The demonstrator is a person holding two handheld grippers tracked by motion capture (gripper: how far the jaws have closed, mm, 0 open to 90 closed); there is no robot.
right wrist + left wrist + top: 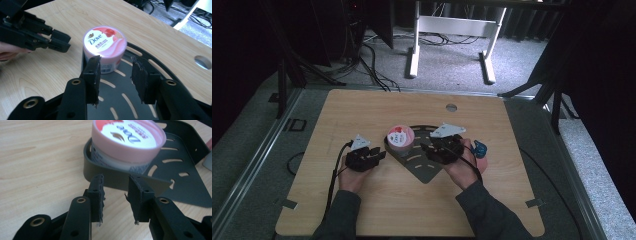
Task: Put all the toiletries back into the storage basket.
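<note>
Pink Dove tub (400,138): round, lid on, upright. Lid face printed white and pink-red with the brand name; side wall paler with small print. Centre of the high view, slightly left of middle. Stands in the left corner of a dark slotted tray (424,167), against its raised curved rim.

Tray: flat, fan-shaped, dark grey-brown, rows of short slots, low upturned lip. Lies flat on the wooden table (362,105), mid-frame.

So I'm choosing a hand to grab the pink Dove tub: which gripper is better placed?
Probably the right gripper: its open jaws already line up on the tub from over the tray. The left gripper, also open, faces the tray's raised wall.
</note>
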